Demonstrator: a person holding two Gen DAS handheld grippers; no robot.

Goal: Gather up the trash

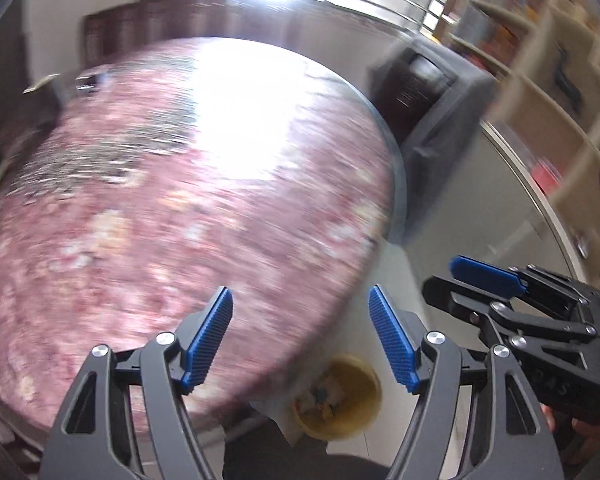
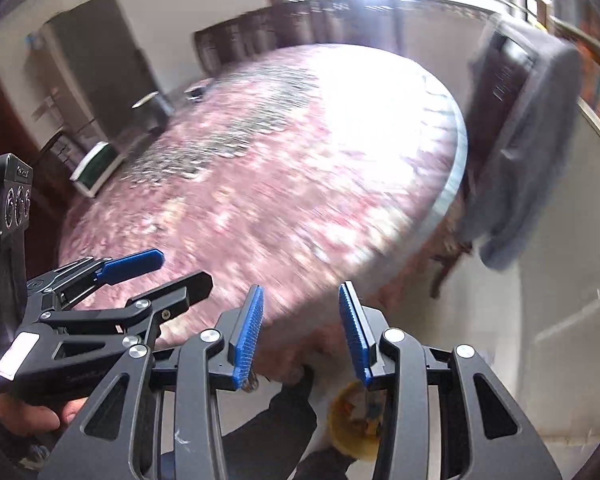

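Observation:
A yellow round bin (image 1: 338, 398) with scraps inside stands on the floor beside the table, below both grippers; in the right wrist view the yellow bin (image 2: 350, 420) shows partly behind my fingers. My left gripper (image 1: 300, 336) is open with nothing between its blue pads, held above the edge of the round table (image 1: 148, 200). My right gripper (image 2: 300, 330) is also open and empty, above the table's near edge (image 2: 284, 208). Each gripper shows in the other's view: the right gripper (image 1: 484, 284) at the right, the left gripper (image 2: 172, 270) at the left. Both pictures are blurred.
The table has a pink flowered cloth with bright window glare. A dark chair draped with a grey cloth (image 1: 432, 96) stands at its far right. Shelves (image 1: 540, 64) line the right wall. A white and green box (image 2: 96, 168) sits at the table's left. A hand (image 2: 32, 412) grips the left tool.

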